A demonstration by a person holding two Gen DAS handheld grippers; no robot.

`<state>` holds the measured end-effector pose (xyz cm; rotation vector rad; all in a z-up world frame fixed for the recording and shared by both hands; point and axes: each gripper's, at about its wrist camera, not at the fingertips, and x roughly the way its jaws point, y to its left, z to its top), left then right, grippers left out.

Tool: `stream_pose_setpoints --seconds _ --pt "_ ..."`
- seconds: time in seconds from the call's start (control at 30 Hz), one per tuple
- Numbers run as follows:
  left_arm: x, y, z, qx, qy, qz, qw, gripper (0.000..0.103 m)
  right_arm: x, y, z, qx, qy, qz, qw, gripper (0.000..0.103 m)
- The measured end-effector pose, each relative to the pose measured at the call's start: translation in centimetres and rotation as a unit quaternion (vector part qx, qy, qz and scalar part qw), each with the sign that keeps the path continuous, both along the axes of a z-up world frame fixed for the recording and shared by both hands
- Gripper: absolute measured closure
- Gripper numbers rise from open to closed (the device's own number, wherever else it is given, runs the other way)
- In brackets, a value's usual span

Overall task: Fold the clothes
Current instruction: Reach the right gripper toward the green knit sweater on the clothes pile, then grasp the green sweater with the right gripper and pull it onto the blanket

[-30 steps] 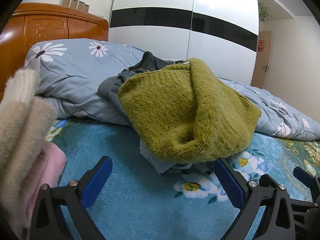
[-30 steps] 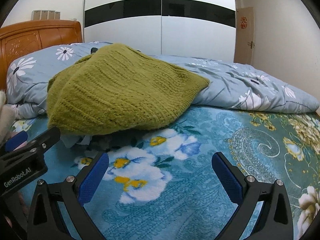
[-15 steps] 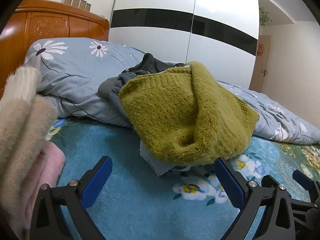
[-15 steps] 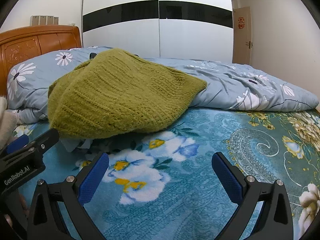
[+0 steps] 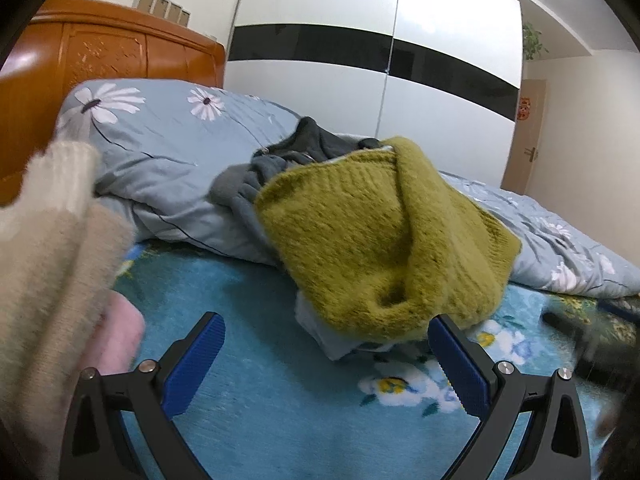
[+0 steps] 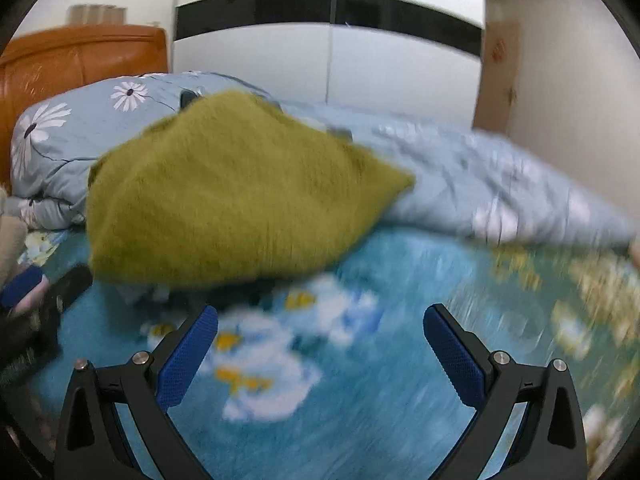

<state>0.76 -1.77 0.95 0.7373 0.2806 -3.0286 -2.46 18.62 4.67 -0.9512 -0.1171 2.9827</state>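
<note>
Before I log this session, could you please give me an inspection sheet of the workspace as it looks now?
Surface: bed with teal floral plush blanket.
Job's things: fuzzy olive-green knitted sweater heaped on a dark grey garment and pale fabric; beige knitted garment over pink fabric at left.
Clutter: light blue daisy-print duvet bunched behind.
Grippers: left tool open, empty; right tool open, empty, view blurred.
Cables: nothing seen.
Surroundings: carved orange wooden headboard, white wardrobe with black band, door.
</note>
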Motion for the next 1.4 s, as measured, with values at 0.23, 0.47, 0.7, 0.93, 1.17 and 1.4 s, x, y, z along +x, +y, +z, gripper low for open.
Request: stream_pose_setpoints --seconds 0.23,0.47,0.7,0.93,1.17,1.4 --pt "0.2 -1.1 0.2 0.004 -0.003 0.007 1.0000 0.000 -6.4 -4.7 5.8 -0.029 -0.017 0.072 0.997 0.000" --pt "0.1 -0.7 0.1 0.003 -0.013 0.005 0.9999 0.000 -12.9 -8.8 5.2 -0.048 -0.086 0.078 0.992 0.023" --pt "0.3 -0.3 0.2 -0.002 -0.001 -0.011 0.9999 0.000 -14.2 -7.3 3.6 -0.063 -0.126 0.040 0.989 0.089" --pt "1.5 0.0 1.9 0.014 0.029 -0.040 0.9987 0.000 -7.1 3.7 5.8 -0.107 -0.068 -0.051 0.991 0.089" --pt "2.9 2.2 3.5 0.034 0.054 -0.113 0.9916 0.000 3.1 11.8 0.8 -0.187 -0.100 -0.123 0.969 0.090" --pt "3.8 5.6 4.1 0.007 0.034 -0.162 0.9862 0.000 13.3 16.3 -3.0 -0.261 -0.117 -0.153 0.946 0.090"
